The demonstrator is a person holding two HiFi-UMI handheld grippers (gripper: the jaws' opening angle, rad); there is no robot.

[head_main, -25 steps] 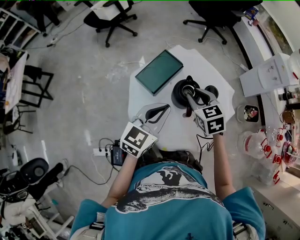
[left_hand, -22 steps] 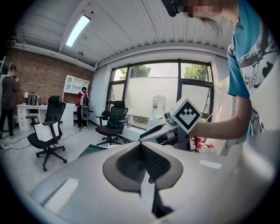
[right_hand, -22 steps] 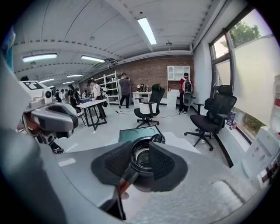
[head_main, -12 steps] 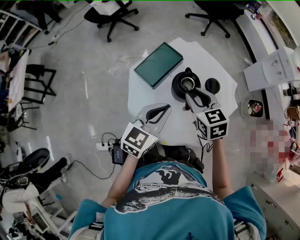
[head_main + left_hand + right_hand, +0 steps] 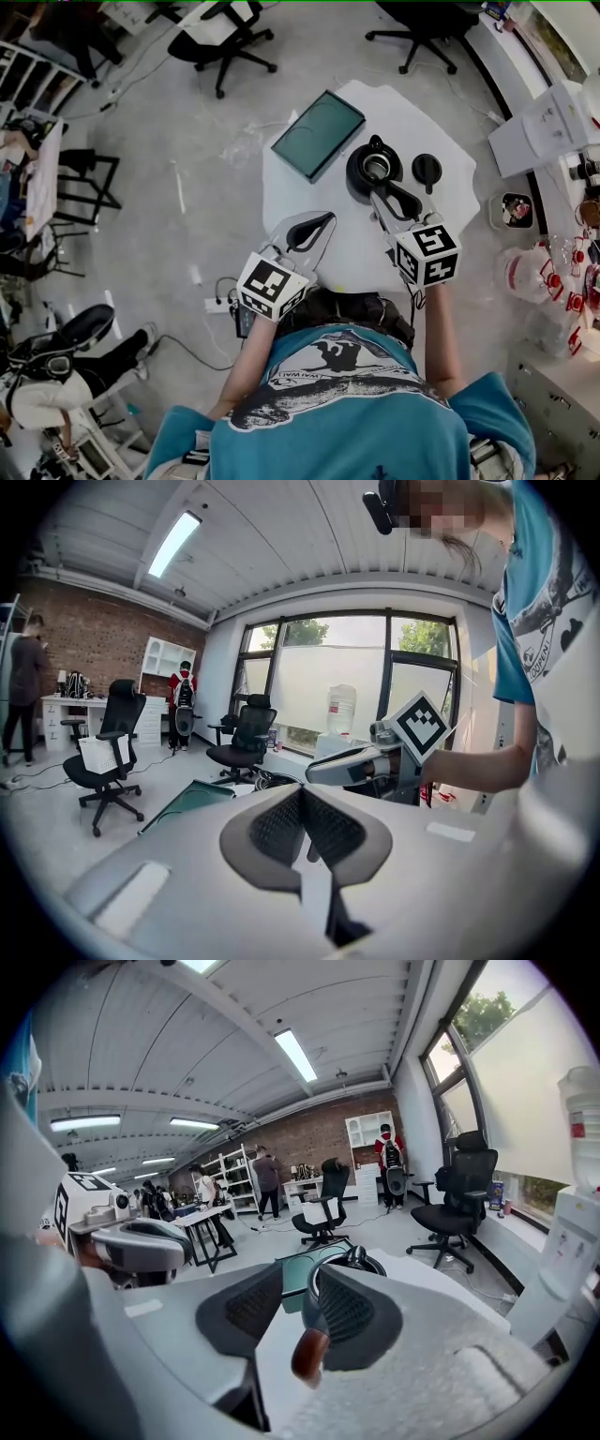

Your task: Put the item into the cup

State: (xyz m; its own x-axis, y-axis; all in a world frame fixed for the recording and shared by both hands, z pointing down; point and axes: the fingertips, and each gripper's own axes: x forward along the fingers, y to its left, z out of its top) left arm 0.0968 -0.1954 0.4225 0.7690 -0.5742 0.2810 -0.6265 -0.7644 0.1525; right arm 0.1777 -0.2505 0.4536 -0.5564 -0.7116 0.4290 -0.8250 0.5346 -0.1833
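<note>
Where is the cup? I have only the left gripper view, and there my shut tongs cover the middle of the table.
Observer: The black cup stands on the white table, just ahead of the right gripper.
Operator: Is the cup covered?
Observer: No, its top is open and shows a metal inside. A black lid lies on the table beside it, apart from it.
Operator: Are the tongs of that gripper closed?
Observer: No, in the right gripper view they are apart. A small brown thing sits low against one jaw, and I cannot tell whether it is held.
</note>
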